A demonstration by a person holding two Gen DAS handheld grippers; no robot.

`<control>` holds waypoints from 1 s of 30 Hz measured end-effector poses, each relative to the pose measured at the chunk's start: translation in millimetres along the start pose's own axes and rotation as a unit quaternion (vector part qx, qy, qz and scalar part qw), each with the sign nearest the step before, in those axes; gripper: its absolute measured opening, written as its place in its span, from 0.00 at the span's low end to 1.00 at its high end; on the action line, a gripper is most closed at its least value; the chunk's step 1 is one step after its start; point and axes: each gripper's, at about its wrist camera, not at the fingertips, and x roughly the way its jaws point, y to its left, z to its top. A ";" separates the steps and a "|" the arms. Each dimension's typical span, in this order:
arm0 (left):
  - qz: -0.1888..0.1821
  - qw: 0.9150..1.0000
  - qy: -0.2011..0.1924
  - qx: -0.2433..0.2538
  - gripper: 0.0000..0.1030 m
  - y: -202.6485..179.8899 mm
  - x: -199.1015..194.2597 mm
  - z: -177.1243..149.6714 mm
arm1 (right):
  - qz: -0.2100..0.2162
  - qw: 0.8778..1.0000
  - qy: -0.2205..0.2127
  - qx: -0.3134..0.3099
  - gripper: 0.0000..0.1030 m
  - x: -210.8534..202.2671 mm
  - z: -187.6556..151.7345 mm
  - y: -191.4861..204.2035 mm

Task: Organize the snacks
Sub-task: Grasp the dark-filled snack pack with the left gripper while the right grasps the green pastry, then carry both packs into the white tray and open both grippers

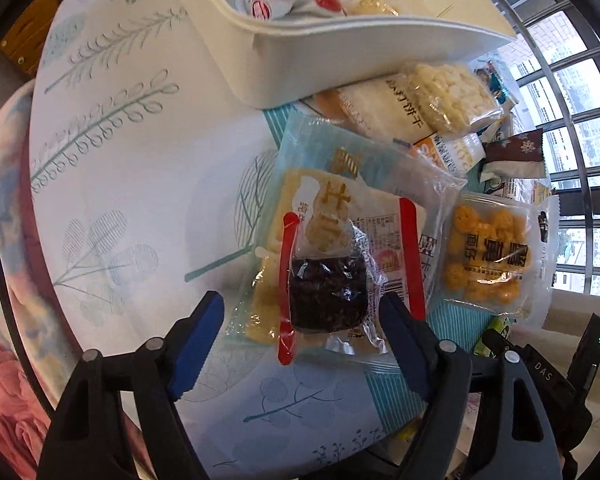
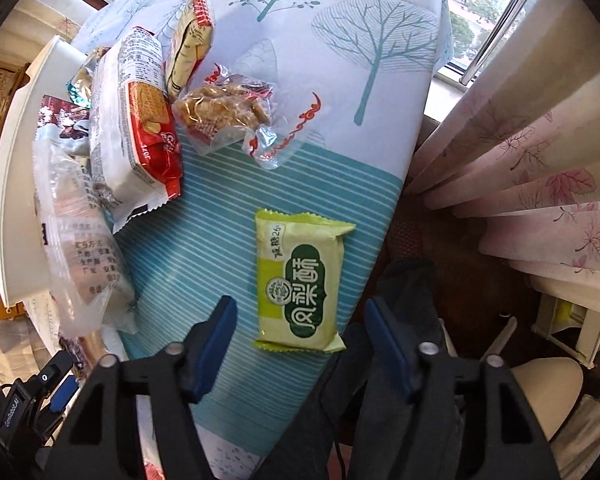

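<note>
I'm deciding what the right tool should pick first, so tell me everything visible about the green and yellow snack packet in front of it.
The green and yellow packet is a sealed, pillow-shaped glossy wrapper with crimped zigzag ends, a dark green label bearing white characters and a round emblem. It lies flat and alone on the teal striped part of the tablecloth, near the table's edge, touching no other snack. The right tool is open, its blue pads either side of the packet's near end, not gripping it.

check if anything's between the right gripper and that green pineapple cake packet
Nothing visible is. The right gripper is open, and the green packet lies flat on the striped tablecloth straight ahead, its near end roughly between the fingertips. The clear bag of brown snacks and the red-and-white pack lie farther off to the left, apart from it.
</note>
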 end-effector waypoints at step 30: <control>0.002 0.999 0.042 -0.007 0.41 15.6 -13.5 -16.9 | -0.024 0.998 0.050 -0.043 0.36 -22.8 -25.3 24.0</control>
